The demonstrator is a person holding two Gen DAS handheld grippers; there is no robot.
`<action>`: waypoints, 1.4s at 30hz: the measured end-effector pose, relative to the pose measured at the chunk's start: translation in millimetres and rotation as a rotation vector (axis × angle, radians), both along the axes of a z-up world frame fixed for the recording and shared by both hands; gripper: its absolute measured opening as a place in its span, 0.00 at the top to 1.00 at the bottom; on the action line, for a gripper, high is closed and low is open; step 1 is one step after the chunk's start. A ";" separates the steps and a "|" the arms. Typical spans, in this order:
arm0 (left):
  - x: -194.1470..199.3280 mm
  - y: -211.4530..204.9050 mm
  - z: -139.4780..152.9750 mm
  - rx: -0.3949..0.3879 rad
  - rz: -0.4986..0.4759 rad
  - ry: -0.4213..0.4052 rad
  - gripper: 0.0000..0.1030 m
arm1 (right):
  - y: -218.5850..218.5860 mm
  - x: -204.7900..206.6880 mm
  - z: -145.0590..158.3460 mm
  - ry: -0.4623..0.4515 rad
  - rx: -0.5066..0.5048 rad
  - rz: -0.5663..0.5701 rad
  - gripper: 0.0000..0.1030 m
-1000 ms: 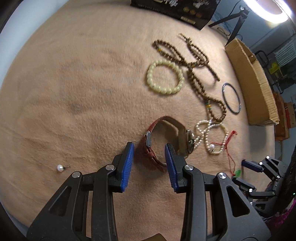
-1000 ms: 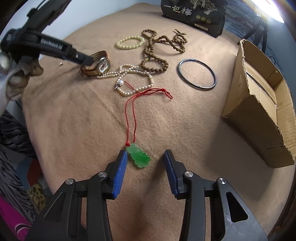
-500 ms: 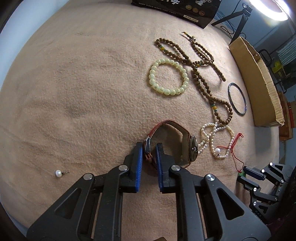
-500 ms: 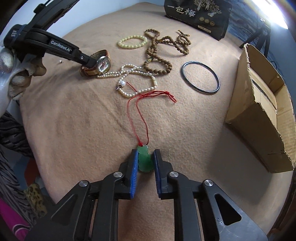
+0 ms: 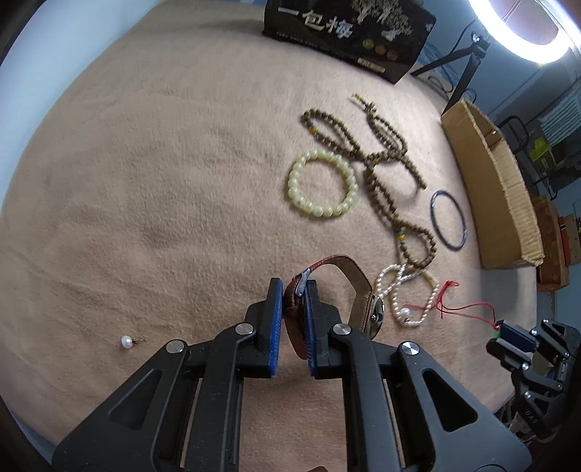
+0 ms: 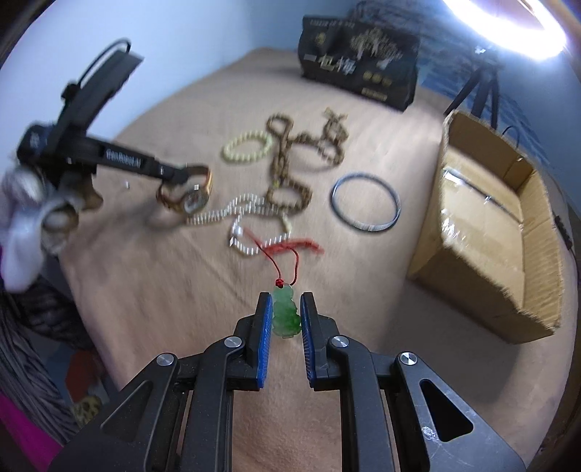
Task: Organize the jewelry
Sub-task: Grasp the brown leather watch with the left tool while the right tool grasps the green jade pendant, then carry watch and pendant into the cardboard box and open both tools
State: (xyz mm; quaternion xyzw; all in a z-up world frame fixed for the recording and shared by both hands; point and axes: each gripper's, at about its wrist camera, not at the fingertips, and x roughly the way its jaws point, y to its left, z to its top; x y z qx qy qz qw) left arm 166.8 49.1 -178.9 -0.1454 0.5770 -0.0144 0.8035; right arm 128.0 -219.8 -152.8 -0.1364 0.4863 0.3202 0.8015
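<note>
My left gripper (image 5: 292,290) is shut on the red-brown leather strap of a wristwatch (image 5: 348,279) and holds it lifted off the tan cloth; the watch shows hanging from it in the right wrist view (image 6: 190,196). My right gripper (image 6: 286,303) is shut on a green jade pendant (image 6: 285,316), raised above the cloth, its red cord (image 6: 287,250) trailing to the pearl necklace (image 6: 250,218). A cream bead bracelet (image 5: 321,183), a brown bead necklace (image 5: 377,170), a dark bangle (image 5: 448,219) and a pearl earring (image 5: 126,341) lie on the cloth.
An open cardboard box (image 6: 486,218) stands at the right edge of the cloth. A black printed box (image 6: 357,78) stands at the far end. A ring light on a tripod (image 5: 523,29) is behind, off the table.
Both grippers closed, the left on the watch strap and the right on the jade pendant, and both have lifted their items off the cloth. The red cord has been pulled straighter.
</note>
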 end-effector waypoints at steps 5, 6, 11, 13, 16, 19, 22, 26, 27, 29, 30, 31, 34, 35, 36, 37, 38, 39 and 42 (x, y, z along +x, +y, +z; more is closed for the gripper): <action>4.0 -2.5 18.8 -0.006 0.011 -0.051 0.91 | -8.7 3.9 27.8 -0.053 0.070 -0.050 0.87; 4.5 -3.5 23.2 -0.006 0.012 -0.061 0.91 | -10.8 6.5 34.5 -0.067 0.086 -0.061 0.87; 7.8 -13.9 44.5 -0.026 -0.004 -0.114 0.91 | -20.5 18.4 63.3 -0.137 0.149 -0.121 0.87; 11.7 -23.9 53.5 -0.027 -0.016 -0.138 0.91 | -26.5 23.5 73.8 -0.161 0.167 -0.145 0.87; 17.8 -35.5 65.4 -0.041 -0.030 -0.165 0.91 | -38.3 31.4 86.7 -0.197 0.198 -0.192 0.87; 24.6 -45.9 77.6 -0.056 -0.041 -0.190 0.91 | -52.6 38.9 95.4 -0.228 0.211 -0.241 0.87; 32.9 -58.0 89.2 -0.074 -0.052 -0.216 0.91 | -68.5 47.5 101.9 -0.250 0.220 -0.298 0.87; 42.8 -77.7 101.4 -0.102 -0.074 -0.244 0.91 | -91.7 59.8 104.7 -0.266 0.226 -0.380 0.87; 45.4 -83.1 103.3 -0.107 -0.081 -0.248 0.91 | -97.6 62.6 104.8 -0.267 0.229 -0.398 0.87; 50.2 -94.4 105.7 -0.117 -0.096 -0.252 0.91 | -107.7 68.6 103.6 -0.268 0.223 -0.433 0.87; 52.5 -100.3 106.2 -0.121 -0.104 -0.254 0.91 | -111.3 70.7 103.2 -0.271 0.215 -0.446 0.87; 54.1 -105.8 106.6 -0.123 -0.111 -0.255 0.91 | -115.5 72.5 102.3 -0.275 0.206 -0.459 0.87; 61.7 -126.4 104.1 -0.126 -0.137 -0.252 0.91 | -125.3 77.8 99.2 -0.264 0.202 -0.488 0.87; 63.0 -131.1 101.9 -0.128 -0.142 -0.249 0.91 | -127.0 79.9 96.7 -0.255 0.198 -0.494 0.87; 66.0 -137.7 99.8 -0.129 -0.148 -0.245 0.91 | -127.8 80.8 94.7 -0.253 0.191 -0.500 0.87; 68.3 -143.3 97.7 -0.132 -0.155 -0.242 0.91 | -129.8 81.4 93.0 -0.250 0.182 -0.505 0.87; 71.1 -148.9 95.3 -0.131 -0.160 -0.239 0.91 | -131.6 82.9 90.4 -0.244 0.172 -0.511 0.87; 73.2 -154.4 93.6 -0.131 -0.165 -0.237 0.91 | -133.6 83.7 88.6 -0.237 0.168 -0.517 0.87; 79.3 -168.9 89.1 -0.134 -0.181 -0.232 0.91 | -139.0 87.7 80.5 -0.203 0.162 -0.537 0.87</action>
